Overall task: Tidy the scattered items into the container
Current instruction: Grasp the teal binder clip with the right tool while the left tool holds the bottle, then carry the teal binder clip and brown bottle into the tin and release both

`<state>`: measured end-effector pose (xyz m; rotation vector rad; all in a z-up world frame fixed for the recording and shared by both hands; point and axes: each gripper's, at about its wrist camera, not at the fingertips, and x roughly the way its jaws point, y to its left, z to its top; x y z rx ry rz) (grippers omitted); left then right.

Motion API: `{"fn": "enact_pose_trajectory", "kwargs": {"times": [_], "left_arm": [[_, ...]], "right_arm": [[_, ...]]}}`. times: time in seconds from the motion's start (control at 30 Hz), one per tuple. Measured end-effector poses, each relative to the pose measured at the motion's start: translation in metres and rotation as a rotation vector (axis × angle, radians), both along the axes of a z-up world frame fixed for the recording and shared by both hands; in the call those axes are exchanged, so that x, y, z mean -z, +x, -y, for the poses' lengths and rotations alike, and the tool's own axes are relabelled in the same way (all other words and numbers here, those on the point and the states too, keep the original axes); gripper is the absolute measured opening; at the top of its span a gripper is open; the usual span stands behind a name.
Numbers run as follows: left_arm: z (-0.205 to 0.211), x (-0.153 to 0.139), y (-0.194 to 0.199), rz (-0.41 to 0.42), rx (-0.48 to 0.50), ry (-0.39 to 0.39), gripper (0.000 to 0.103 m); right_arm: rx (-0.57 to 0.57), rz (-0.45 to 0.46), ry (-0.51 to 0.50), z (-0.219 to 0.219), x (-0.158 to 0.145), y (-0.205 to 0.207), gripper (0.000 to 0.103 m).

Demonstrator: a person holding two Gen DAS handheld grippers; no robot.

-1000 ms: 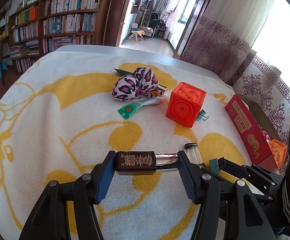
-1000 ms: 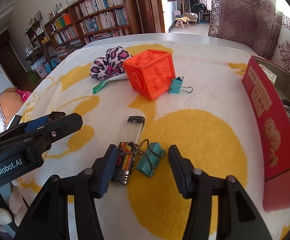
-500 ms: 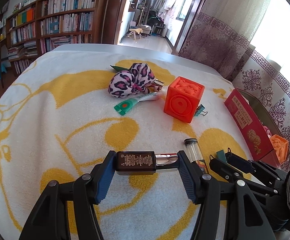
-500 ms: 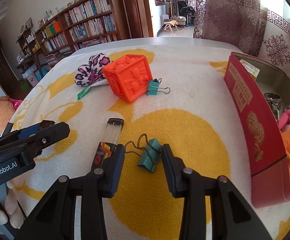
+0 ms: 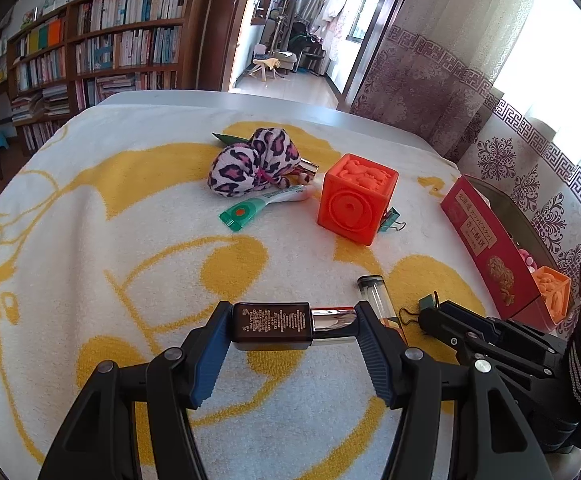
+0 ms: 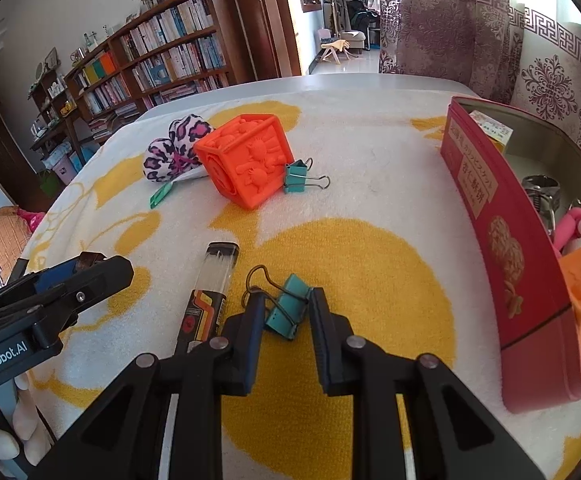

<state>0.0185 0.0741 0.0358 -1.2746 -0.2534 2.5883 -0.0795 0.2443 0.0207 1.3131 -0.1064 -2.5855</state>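
Right gripper (image 6: 284,320) part-open, fingers flanking teal clip (image 6: 286,310) on towel (image 6: 370,280), clip's length pointing away toward cube; tin (image 6: 502,240) lies rightward; left gripper (image 5: 292,326) clamps bottle (image 5: 278,326) crosswise.

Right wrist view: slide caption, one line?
Right hand-held gripper closing around a teal binder clip beside the red container.
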Motion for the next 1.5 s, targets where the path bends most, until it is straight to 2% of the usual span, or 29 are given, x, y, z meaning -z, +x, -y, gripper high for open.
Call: {"fn": "enact_pose_trajectory", "kwargs": {"times": [0.03, 0.1, 0.13, 0.17, 0.27, 0.43, 0.47, 0.5, 0.63, 0.73, 0.97, 1.5], "left_arm": [[0.0, 0.0, 0.0, 0.0, -0.001, 0.001, 0.063], [0.0, 0.0, 0.0, -0.001, -0.001, -0.001, 0.063], [0.0, 0.0, 0.0, -0.001, -0.001, -0.003, 0.063], [0.0, 0.001, 0.0, 0.001, -0.001, -0.005, 0.063], [0.0, 0.001, 0.0, 0.003, -0.002, -0.006, 0.063], [-0.002, 0.003, -0.001, 0.008, 0.003, -0.015, 0.063], [-0.002, 0.002, -0.001, 0.006, 0.003, -0.017, 0.063], [-0.001, 0.002, -0.001, 0.006, 0.001, -0.017, 0.063], [0.0, 0.003, -0.001, 0.009, -0.004, -0.013, 0.063], [0.0, 0.002, 0.0, 0.002, -0.001, -0.012, 0.063], [-0.007, -0.003, 0.004, -0.031, 0.013, -0.036, 0.063], [-0.018, -0.005, 0.008, -0.067, 0.015, -0.103, 0.063]], "right_arm": [[-0.006, 0.001, -0.002, 0.001, 0.0, 0.0, 0.029], [-0.009, 0.004, 0.006, 0.003, 0.0, 0.001, 0.044], [0.0, 0.003, 0.018, 0.003, 0.001, 0.001, 0.057], [0.008, 0.0, 0.031, 0.004, 0.001, 0.001, 0.06], [0.008, 0.009, 0.04, 0.006, 0.003, -0.002, 0.061], [-0.013, 0.002, 0.165, 0.025, 0.006, -0.007, 0.06], [-0.019, -0.002, 0.161, 0.025, 0.005, -0.007, 0.047], [-0.015, -0.005, 0.151, 0.023, 0.005, -0.006, 0.046], [0.024, -0.007, 0.063, 0.005, 0.003, -0.004, 0.046], [0.044, -0.042, 0.024, 0.0, -0.004, 0.002, 0.046], [0.04, -0.142, 0.007, 0.002, -0.025, 0.017, 0.046], [0.113, -0.239, -0.065, -0.02, -0.048, 0.027, 0.046]]}}
